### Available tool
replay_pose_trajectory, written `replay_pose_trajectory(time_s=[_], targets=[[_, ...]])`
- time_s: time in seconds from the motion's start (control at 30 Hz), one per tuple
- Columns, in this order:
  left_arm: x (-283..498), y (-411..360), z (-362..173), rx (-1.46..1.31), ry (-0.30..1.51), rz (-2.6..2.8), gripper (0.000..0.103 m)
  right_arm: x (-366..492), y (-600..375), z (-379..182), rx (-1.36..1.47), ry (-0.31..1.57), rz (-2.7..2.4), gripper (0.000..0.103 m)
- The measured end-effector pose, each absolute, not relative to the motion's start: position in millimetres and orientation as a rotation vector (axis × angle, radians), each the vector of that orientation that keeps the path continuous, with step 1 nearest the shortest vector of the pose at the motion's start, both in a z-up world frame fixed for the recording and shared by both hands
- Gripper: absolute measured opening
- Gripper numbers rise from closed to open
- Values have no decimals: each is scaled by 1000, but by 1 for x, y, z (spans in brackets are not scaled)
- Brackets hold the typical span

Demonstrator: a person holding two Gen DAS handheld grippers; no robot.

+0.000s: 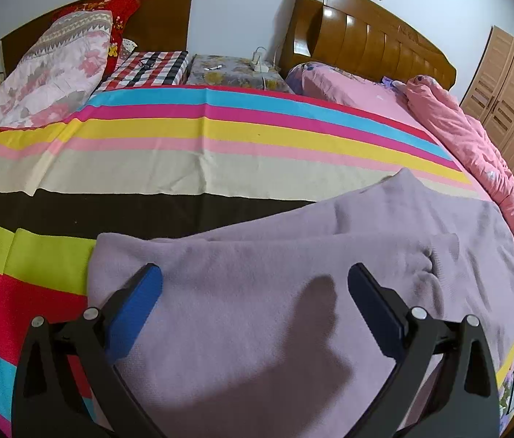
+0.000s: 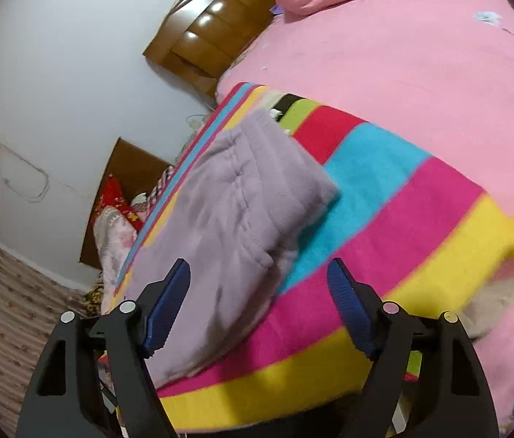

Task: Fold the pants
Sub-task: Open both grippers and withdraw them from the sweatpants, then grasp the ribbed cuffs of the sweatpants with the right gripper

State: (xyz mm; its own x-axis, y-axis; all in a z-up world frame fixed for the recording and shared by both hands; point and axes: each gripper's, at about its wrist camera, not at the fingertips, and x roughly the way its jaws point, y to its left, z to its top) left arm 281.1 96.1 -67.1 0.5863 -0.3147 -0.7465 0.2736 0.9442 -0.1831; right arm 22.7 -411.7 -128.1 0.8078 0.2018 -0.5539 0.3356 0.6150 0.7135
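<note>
Lilac fleece pants (image 1: pixel 293 292) lie flat on a striped multicoloured blanket (image 1: pixel 184 135) on the bed. In the left wrist view my left gripper (image 1: pixel 255 277) is open and empty just above the pants, one blue pad (image 1: pixel 136 306) near the cloth's left edge. In the right wrist view the pants (image 2: pixel 227 211) lie stretched away from me on the blanket (image 2: pixel 384 197). My right gripper (image 2: pixel 258 273) is open and empty above the near end of the pants, at the bed's edge.
A pink quilt (image 1: pixel 475 146) is bunched along the right of the bed. A patterned duvet (image 1: pixel 56 73) and pillows lie at the far left. Wooden headboards (image 1: pixel 366 33) and a bedside table (image 1: pixel 235 69) stand at the back. A wardrobe (image 1: pixel 512 98) stands at the right.
</note>
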Motion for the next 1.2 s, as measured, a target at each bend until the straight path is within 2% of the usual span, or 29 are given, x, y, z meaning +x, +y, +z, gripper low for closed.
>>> replay_pose_trajectory(time_s=[0.33,0.53,0.63,0.67,0.7,0.8,0.93,1.0,1.07,1.13,1.2], targets=[[282,93,-68,-24,881,-328,101,67,-364,-119,665,810,-135,76],[281,89,-69,16,880,-305,101,60,-391,-127,848,722,-137,72],[280,89,-69,16,877,-299,101,68,-387,-128,811,701,-152,72],[279,89,-69,17,875,-295,101,69,-385,-128,784,706,-160,68],[279,89,-68,19,870,-287,101,68,-384,-128,754,714,-183,53],[277,89,-68,23,864,-269,101,60,-390,-135,783,706,-153,41],[276,89,-68,24,863,-265,101,57,-390,-137,800,694,-159,42],[275,89,-68,29,862,-257,101,60,-389,-136,803,691,-166,48],[275,88,-68,40,860,-239,101,64,-386,-134,777,697,-179,50],[274,87,-68,49,860,-226,101,67,-384,-134,754,700,-192,50],[273,86,-68,59,860,-217,102,63,-382,-134,741,692,-208,43]])
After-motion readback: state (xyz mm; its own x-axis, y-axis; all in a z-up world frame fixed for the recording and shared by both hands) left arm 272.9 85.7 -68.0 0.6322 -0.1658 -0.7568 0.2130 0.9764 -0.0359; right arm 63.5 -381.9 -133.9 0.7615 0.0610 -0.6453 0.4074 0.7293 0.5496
